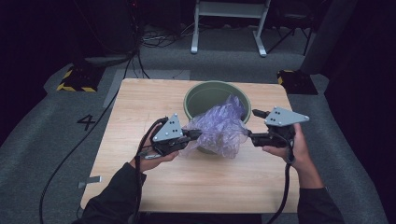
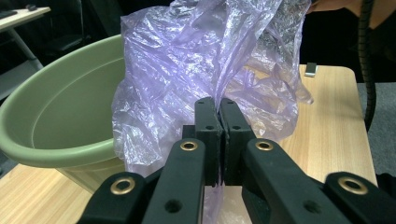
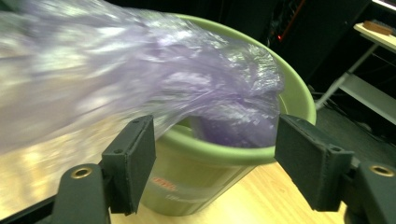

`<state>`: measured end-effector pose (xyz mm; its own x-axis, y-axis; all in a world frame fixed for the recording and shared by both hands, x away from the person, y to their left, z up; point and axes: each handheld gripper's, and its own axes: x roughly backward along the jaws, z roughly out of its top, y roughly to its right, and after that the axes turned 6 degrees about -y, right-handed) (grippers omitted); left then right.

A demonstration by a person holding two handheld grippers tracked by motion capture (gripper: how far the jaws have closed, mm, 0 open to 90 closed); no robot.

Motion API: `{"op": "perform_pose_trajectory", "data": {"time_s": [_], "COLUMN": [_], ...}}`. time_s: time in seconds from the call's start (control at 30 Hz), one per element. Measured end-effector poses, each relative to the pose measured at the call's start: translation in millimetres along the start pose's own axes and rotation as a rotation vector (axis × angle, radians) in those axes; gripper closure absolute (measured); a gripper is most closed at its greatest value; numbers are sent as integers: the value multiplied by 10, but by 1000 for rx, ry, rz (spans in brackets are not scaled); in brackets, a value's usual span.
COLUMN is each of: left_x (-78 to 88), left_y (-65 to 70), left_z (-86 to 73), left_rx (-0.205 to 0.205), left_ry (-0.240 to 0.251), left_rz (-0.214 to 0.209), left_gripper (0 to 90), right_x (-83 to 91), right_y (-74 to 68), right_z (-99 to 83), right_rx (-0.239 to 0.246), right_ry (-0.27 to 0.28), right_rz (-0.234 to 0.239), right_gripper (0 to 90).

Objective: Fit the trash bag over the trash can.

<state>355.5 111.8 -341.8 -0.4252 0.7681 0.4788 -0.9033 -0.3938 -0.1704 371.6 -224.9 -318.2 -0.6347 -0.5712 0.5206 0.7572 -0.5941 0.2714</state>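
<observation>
My left claw (image 2: 219, 122) pinches the crinkled purple plastic bag (image 1: 218, 127) draped over the near rim of the round green plastic bin (image 1: 198, 95), mid-tabletop; my right claw (image 3: 212, 161) gapes empty just right of it.

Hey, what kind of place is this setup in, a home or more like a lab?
Probably a lab or recording studio: a small wooden table stands alone on grey carpet, with hazard-striped floor weights, loose cables and dark surroundings.
</observation>
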Motion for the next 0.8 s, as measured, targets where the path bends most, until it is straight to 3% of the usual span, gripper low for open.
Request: {"op": "perform_pose_trajectory", "data": {"time_s": [0.13,0.37,0.5,0.6,0.63,0.8], "left_x": [-14,-53,-84,-112,-114,-69], "left_y": [3,2,10,13,10,-27], "left_z": [1,2,7,11,13,-9], "left_rx": [1,3,8,7,10,13], "left_ry": [2,-6,-7,-11,-8,2], "left_rz": [1,12,19,25,28,22], "left_gripper": [883,882,881,874,868,819], "right_x": [186,429,407,306,264,134], "right_y": [-79,-284,-402,-486,-503,-455], "right_z": [-59,-54,-4,39,52,58], "right_rx": [9,14,0,-3,-3,-27], "right_ry": [38,118,108,78,65,61], "right_rz": [15,93,115,83,65,4], "right_gripper": [281,258,250,257,295,673]}}
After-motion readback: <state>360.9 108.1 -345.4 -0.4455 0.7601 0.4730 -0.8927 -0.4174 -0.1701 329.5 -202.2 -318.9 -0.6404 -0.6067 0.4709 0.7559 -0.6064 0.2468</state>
